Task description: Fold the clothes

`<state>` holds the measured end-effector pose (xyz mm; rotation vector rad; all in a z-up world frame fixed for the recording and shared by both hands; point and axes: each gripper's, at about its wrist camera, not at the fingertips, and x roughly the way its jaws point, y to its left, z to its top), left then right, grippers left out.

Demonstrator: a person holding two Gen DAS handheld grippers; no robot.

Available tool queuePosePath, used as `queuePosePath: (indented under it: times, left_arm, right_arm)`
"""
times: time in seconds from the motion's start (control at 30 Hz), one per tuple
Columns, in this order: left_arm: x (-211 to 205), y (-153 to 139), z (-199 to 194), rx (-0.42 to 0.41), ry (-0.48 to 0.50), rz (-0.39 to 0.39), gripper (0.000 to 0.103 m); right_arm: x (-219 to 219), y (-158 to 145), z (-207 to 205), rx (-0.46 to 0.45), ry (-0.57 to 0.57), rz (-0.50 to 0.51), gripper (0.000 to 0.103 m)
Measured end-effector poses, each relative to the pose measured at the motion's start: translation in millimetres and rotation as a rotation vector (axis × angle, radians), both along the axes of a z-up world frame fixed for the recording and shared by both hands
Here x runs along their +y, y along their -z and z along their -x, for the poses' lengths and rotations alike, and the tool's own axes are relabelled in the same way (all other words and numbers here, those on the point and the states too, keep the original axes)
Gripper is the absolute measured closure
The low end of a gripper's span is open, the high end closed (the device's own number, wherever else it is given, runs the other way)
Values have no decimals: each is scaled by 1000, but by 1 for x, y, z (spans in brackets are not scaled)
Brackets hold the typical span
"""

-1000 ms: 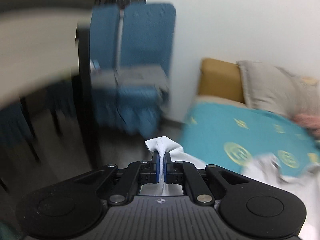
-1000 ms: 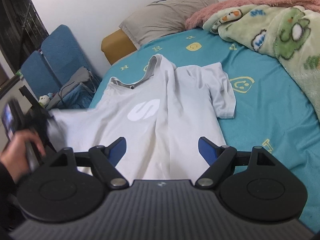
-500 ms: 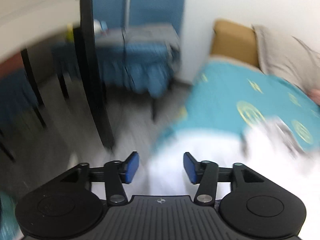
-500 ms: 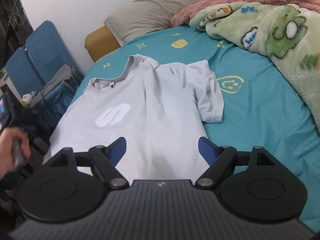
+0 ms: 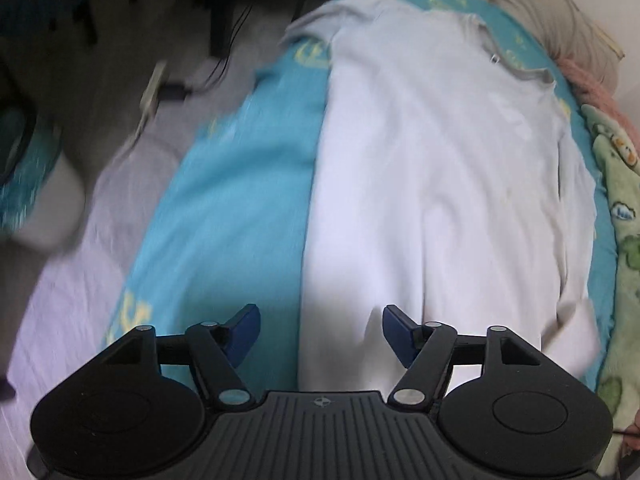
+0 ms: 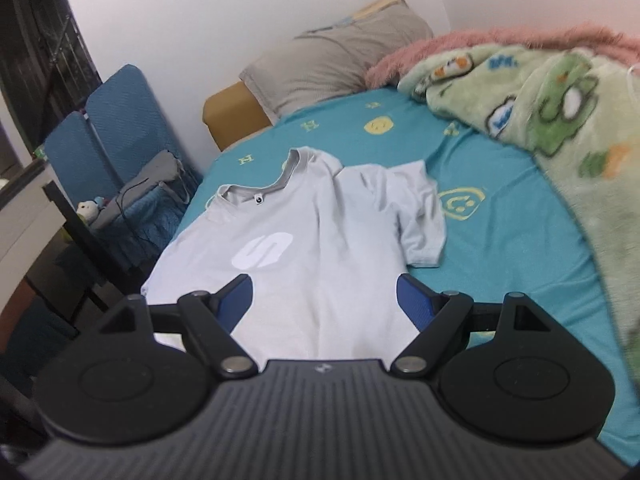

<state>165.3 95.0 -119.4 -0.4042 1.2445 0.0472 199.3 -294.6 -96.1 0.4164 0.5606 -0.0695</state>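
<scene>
On the teal bed sheet (image 6: 500, 248), one pale grey T-shirt (image 6: 320, 248) is lying front-up, its collar toward the pillow (image 6: 340, 64) and its white logo showing; the body is lying mostly flat, while one sleeve is bunching and folding inward at the far side, and the other side is running along the bed's edge. The left gripper (image 5: 320, 330) is hovering over the hem end of the shirt, its jaws spread wide and gripping nothing; the right gripper (image 6: 325, 300) is hanging above the lower body of the shirt, its jaws likewise spread and empty. As a judgement, the shirt is sitting spread out and not folded, so the step in hand is looking like laying-out or smoothing ahead of a fold; a next move is calling for each gripper to be pinching an edge of the cloth, likely a sleeve or a side seam, and carrying it across the body without dragging the rest. Counting: one shirt, one pillow, one green cartoon blanket (image 6: 560, 112), one pink fleecy blanket (image 6: 500, 40) behind it, two grippers.
</scene>
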Motion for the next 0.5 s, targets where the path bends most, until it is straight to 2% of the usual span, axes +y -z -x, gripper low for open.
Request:
queuePosePath:
  times: [0.13, 0.2, 0.3, 0.33, 0.37, 0.4, 0.5]
  left_arm:
    - [1, -4, 23, 19, 0, 63, 45]
    - [-7, -5, 36, 23, 35, 71, 56]
    - [-24, -6, 43, 19, 86, 42, 65]
    - [-28, -7, 45, 17, 102, 31, 74]
    - [-32, -8, 45, 22, 118, 5, 92]
    - [-36, -9, 44, 27, 135, -21, 96]
    - [-32, -28, 51, -2, 162, -21, 99]
  right_arm:
    - [-1, -5, 13, -3, 2, 34, 22]
    - [-1, -4, 12, 5, 4, 45, 22]
    - [-2, -2, 11, 17, 6, 61, 22]
    - [-2, -2, 10, 21, 6, 66, 22]
    - [-2, -1, 10, 25, 7, 72, 22]
    - [-2, 0, 9, 29, 8, 77, 22]
    - [-1, 2, 11, 41, -3, 81, 22]
